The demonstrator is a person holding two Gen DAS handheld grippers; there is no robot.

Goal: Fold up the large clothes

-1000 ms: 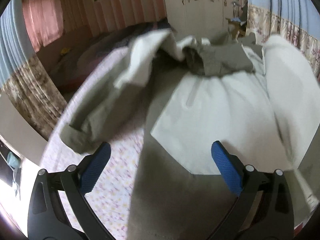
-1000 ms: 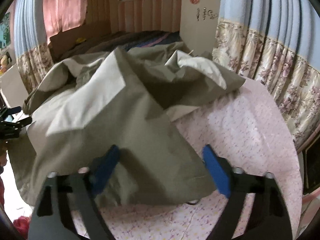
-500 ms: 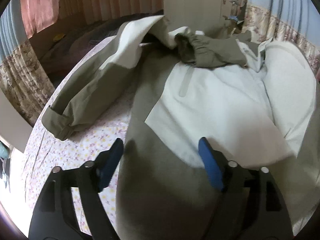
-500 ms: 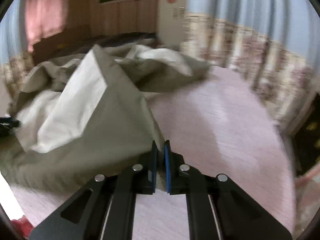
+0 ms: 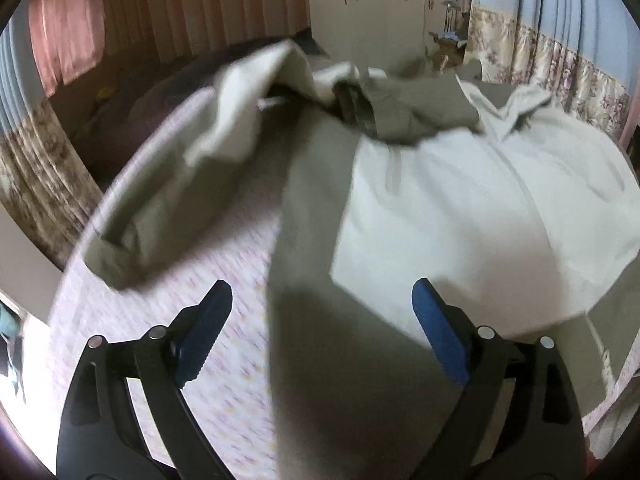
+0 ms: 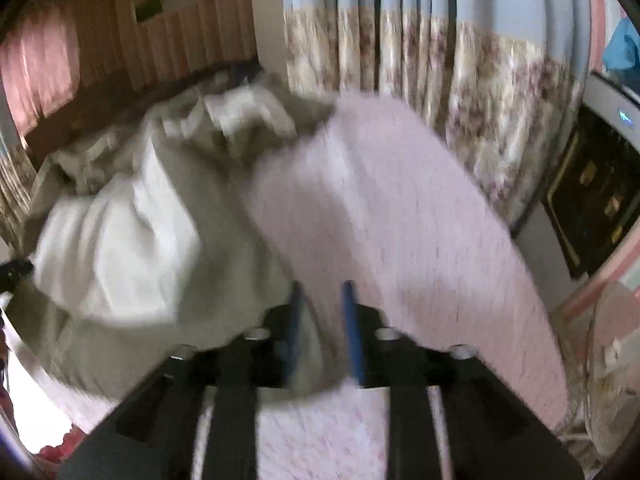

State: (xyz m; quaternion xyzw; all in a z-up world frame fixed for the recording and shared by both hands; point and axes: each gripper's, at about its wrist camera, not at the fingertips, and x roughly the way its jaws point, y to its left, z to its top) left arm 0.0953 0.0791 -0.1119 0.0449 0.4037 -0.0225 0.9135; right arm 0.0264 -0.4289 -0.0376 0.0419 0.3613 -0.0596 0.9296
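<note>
A large olive and white jacket (image 5: 440,208) lies spread on a bed with a pink flowered sheet (image 5: 224,264). One sleeve (image 5: 160,208) stretches to the left. My left gripper (image 5: 320,320) is open and empty, above the jacket's olive hem. In the right wrist view the jacket (image 6: 132,240) lies bunched at the left. My right gripper (image 6: 322,320) has its jaws a little apart with the jacket's hem edge between them. The view is blurred.
Flowered curtains (image 6: 440,128) hang along the bed's right side. A white wardrobe (image 5: 372,12) stands beyond the bed. A dark cabinet (image 6: 592,208) is at the far right. A dark blanket (image 5: 132,120) lies at the bed's far left.
My right gripper shut on the jacket's hem and swung right with it; its jaws now stand slightly apart. My left gripper stayed open and pulled back a little over the hem.
</note>
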